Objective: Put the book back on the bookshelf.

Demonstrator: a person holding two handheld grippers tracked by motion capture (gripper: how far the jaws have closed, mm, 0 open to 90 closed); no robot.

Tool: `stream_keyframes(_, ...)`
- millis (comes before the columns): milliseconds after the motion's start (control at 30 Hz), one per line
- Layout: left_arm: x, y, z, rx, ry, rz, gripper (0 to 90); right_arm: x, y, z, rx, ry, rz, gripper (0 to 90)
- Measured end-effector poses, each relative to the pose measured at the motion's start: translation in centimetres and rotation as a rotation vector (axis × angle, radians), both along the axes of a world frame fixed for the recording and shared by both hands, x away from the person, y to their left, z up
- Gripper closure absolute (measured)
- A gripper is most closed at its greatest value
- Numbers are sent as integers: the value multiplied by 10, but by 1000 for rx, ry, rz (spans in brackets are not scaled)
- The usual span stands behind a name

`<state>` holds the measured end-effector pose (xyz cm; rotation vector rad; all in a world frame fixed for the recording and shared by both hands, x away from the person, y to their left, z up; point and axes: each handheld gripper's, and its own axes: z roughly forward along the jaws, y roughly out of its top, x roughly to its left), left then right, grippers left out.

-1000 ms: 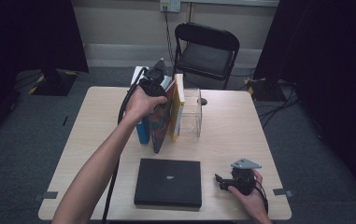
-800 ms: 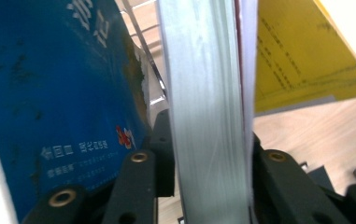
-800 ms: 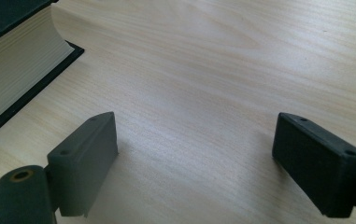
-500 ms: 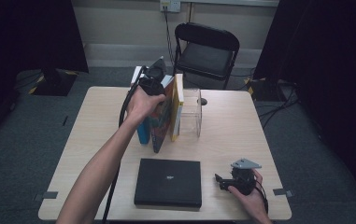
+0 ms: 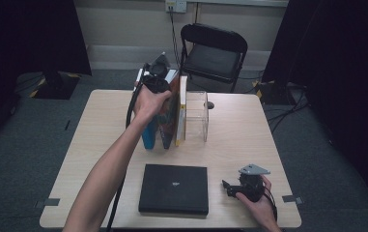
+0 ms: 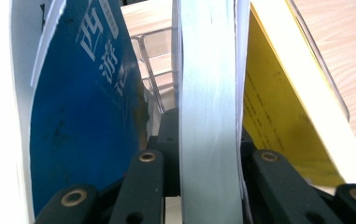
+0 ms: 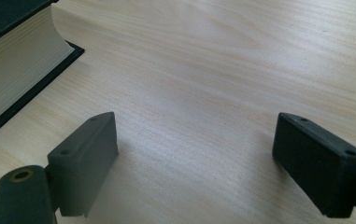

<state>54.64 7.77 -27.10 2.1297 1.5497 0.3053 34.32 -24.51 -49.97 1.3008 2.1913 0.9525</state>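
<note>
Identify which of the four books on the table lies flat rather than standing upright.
The black book near the front edge of the table lies flat on its cover. The other three stand upright together beside the clear holder.

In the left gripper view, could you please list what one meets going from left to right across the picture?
Blue book → clear rack → pale grey-green book held between the jaws → yellow book → table.
</note>
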Motion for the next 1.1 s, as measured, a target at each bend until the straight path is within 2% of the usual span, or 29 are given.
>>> stream_keyframes(100,4,-4,-3,9,0,9,740,0,0,0,1,0,0,138)
stream_keyframes(267,6,-5,-7,-8,-5,31,739,0,0,0,1,0,0,138)
stream_keyframes(467,5,-5,-7,-2,-10,17,723,0,0,0,2,1,1,137)
stream_keyframes(567,2,-3,-8,-13,-46,17,698,0,0,0,1,1,1,137)
stream_keyframes(733,-3,3,-1,-40,-81,30,570,0,0,0,1,1,1,137)
stream_keyframes(867,-9,10,8,-45,-119,45,525,0,0,0,1,2,1,137)
stream_keyframes(933,-10,12,8,-51,-123,47,495,0,0,0,1,1,1,137)
stream_keyframes(967,-13,15,8,-61,-143,48,491,0,0,0,1,2,1,137)
stream_keyframes(1100,-18,18,8,-78,-170,38,466,0,0,0,0,1,2,137)
